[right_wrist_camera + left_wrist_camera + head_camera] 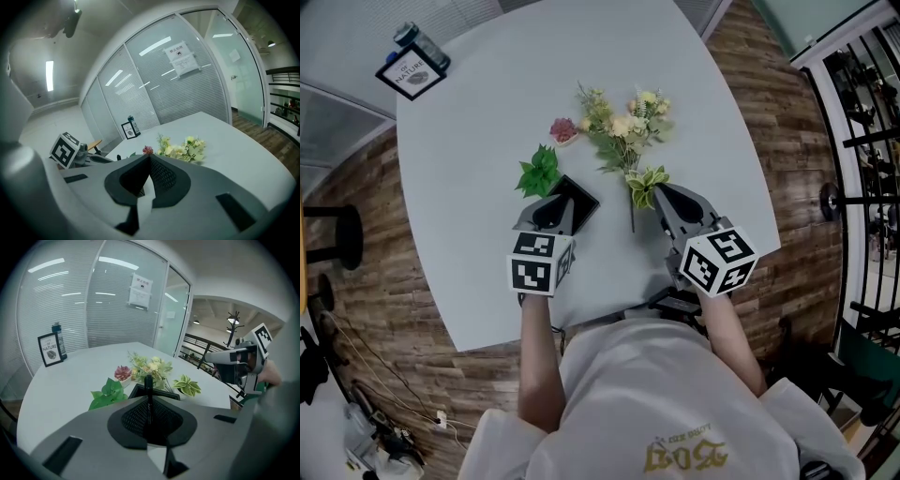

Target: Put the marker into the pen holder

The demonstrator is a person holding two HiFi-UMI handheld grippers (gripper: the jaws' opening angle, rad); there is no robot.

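While left tongs point(148, 403) clamp the black marker point(148, 383) | right tongs point(149, 159) closed, empty | frame point(411, 73) reads "NATURE" (partly legible)

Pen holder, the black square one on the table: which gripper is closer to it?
Left. The left gripper, shut on the marker, is at the near edge of the pen holder; the right gripper, shut and empty, is off to its right, by the flowers.

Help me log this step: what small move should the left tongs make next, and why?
Probably nudge the left tongs forward, bringing the marker over the opening of the pen holder. The tongs are shut on the marker, upright, and the holder's rim shows just beyond it; the head view puts the tongs at its near edge.
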